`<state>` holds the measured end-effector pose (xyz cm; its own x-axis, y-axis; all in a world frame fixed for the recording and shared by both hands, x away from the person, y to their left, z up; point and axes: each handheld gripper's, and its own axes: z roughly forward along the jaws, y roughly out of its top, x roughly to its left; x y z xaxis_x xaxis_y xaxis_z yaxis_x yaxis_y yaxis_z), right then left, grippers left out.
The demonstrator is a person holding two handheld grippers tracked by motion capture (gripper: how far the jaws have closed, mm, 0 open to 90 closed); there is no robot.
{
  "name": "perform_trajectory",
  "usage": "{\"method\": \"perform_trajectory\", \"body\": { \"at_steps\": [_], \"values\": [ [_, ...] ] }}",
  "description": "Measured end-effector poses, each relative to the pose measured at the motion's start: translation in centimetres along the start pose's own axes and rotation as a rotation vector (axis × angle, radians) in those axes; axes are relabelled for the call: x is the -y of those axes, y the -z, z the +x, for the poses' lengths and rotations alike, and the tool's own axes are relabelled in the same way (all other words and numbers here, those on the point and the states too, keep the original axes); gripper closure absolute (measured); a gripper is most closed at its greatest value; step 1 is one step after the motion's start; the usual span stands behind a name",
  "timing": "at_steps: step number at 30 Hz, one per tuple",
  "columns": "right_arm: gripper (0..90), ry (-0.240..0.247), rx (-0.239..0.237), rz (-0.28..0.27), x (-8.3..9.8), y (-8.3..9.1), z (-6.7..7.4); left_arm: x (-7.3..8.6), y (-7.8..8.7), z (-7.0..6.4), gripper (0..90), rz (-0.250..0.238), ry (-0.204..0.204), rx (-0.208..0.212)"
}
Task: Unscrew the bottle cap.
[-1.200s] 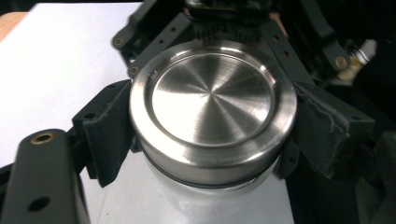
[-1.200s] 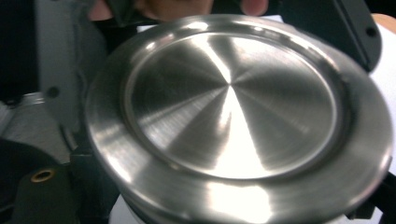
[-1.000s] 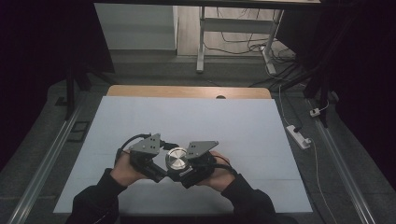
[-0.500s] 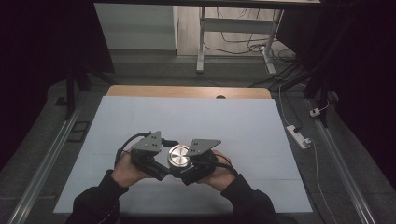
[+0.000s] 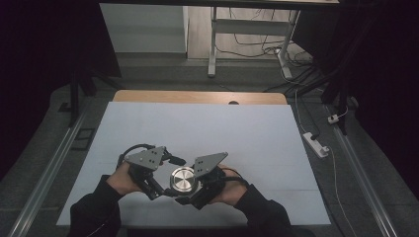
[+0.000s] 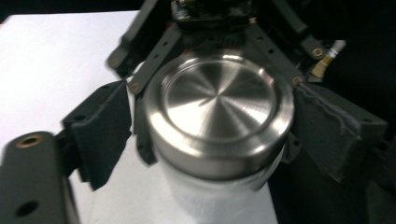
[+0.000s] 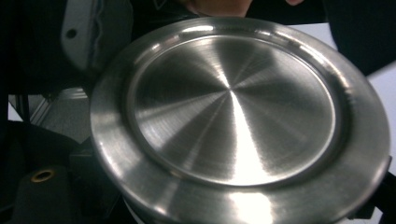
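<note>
A jar with a brushed steel lid (image 5: pixel 183 178) and a pale clear body is held just above the white table (image 5: pixel 197 128) near its front edge. My left gripper (image 5: pixel 167 187) comes in from the left. Its jaws have just been closing, and its pads (image 6: pixel 100 128) flank the lid (image 6: pixel 217 100), gripping its rim. My right gripper (image 5: pixel 193 190) comes in from the right and is shut on the jar body under the lid (image 7: pixel 233 107). The right gripper's own jaws (image 7: pixel 210 205) are mostly hidden beneath the lid.
The table's far wooden edge (image 5: pixel 197 97) lies well beyond the hands. A white power strip (image 5: pixel 314 144) lies on the floor to the right. Metal rails (image 5: pixel 54 163) run along both sides, and desk legs (image 5: pixel 212 44) stand at the back.
Both hands stay at the jar near the front edge. The left gripper has shifted slightly on the lid.
</note>
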<state>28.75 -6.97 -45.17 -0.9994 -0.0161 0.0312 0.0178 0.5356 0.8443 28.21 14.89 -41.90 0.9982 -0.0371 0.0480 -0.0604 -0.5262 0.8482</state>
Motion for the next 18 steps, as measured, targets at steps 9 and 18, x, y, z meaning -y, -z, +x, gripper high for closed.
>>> {"method": "perform_trajectory", "body": {
  "at_steps": [9,18],
  "values": [
    [14.0,-0.061,0.149,-0.013,0.1,0.5,-0.9,-0.4,-0.8,0.3,20.4,-0.022,0.116,-0.198],
    [14.0,-0.120,0.265,-0.029,0.3,1.2,-1.6,-1.3,-1.0,0.3,20.0,-0.049,0.196,-0.272]
  ]
}}
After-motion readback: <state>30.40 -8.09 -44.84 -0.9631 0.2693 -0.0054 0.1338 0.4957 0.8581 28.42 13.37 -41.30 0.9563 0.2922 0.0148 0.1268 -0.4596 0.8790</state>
